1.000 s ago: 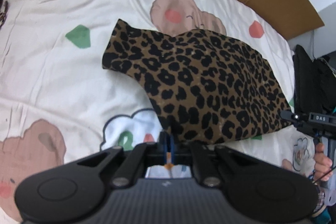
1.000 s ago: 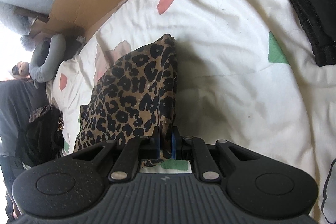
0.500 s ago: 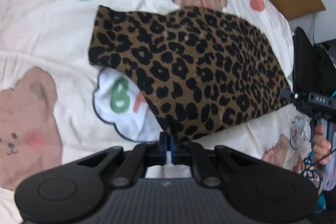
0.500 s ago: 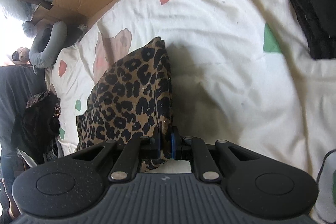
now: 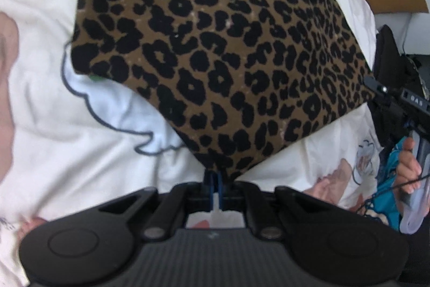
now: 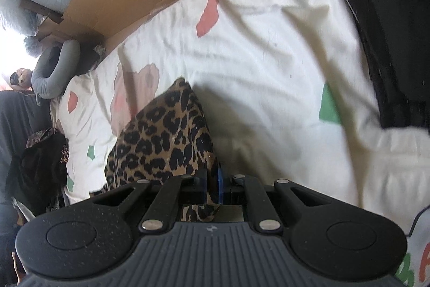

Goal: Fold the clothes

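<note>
Over the sheet the garment hangs stretched between left gripper and right gripper, each pinching a corner; bare sheet all round.

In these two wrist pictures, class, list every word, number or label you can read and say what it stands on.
"DAS": white letters on the black body of the right gripper, at the right edge of the left wrist view.
Big green and red characters on the printed bedsheet, bottom right corner of the right wrist view: cut off, unreadable.
Leopard-print garment: no text visible.
</note>
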Motion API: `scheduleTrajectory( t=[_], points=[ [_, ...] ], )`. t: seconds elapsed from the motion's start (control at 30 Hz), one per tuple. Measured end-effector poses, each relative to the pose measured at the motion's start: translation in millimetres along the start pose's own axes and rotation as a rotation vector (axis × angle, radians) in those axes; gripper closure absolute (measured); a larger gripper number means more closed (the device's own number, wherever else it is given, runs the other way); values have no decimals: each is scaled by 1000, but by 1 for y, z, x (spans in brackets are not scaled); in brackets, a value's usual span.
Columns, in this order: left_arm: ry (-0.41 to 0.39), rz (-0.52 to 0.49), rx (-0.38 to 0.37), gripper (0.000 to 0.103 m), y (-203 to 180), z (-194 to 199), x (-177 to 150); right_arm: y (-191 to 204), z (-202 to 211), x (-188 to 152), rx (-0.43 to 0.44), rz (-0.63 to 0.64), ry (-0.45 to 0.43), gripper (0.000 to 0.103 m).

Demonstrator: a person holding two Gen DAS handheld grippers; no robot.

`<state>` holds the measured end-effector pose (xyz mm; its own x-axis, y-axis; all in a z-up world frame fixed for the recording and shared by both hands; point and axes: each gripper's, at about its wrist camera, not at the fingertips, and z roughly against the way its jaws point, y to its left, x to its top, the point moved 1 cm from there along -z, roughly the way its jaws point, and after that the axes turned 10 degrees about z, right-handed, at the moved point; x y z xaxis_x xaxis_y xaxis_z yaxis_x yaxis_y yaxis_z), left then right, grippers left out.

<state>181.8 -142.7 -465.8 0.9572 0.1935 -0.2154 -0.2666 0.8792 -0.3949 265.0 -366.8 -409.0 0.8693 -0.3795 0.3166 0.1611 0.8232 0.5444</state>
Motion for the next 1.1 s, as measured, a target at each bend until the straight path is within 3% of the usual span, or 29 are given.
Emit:
scheduleTrajectory(
  t=[0.83,1.0,1.1],
  points=[
    [64,18,-33,100,-63,-48,-46,12,-4,68,-48,59,-60,103],
    [189,83,-13,98,-40,-67,-56,-6,-6,67,-106,25,-78,101],
    [230,34,20,100,-34,-70,-69,-18,-5,59,-110,-11,-83,99]
  ],
)
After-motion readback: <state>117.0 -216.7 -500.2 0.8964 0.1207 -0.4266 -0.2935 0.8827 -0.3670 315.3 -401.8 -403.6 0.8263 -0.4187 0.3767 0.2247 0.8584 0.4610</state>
